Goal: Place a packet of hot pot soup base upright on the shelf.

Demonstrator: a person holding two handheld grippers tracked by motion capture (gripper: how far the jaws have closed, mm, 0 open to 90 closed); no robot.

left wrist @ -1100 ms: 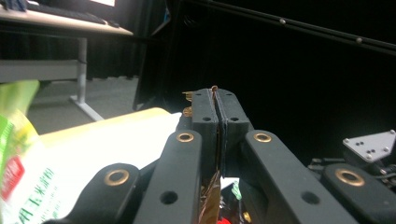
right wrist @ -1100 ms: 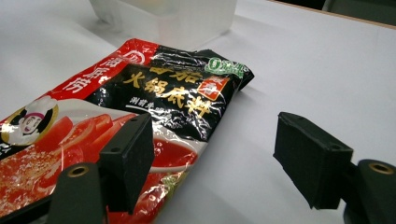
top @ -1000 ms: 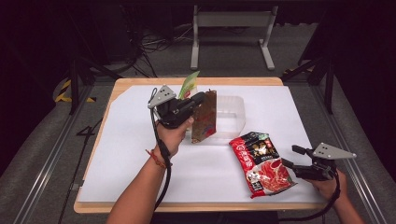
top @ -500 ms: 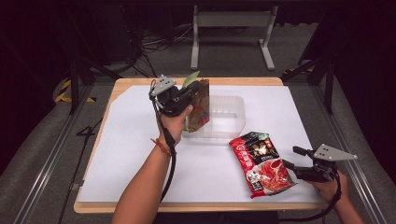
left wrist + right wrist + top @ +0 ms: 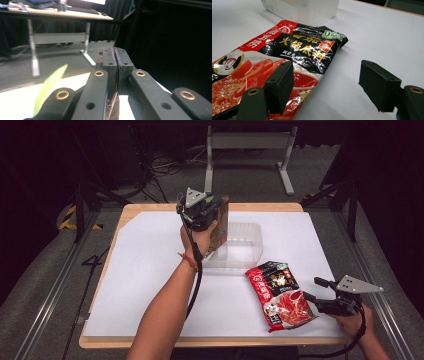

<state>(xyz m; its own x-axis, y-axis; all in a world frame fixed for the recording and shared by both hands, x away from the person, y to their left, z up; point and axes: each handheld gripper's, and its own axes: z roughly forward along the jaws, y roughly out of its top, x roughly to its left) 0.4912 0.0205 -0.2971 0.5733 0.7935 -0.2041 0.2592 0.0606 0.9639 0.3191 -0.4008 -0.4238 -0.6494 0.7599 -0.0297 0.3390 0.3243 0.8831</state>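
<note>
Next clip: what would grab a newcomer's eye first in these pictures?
The left gripper, raised near the table's far edge, is shut on a brown packet held upright over the clear plastic tub. Next comes the glossy red and black sauce pouch lying flat near the front right of the white table. The right gripper rests just beside it, open, its fingers at the pouch's edge.
</note>
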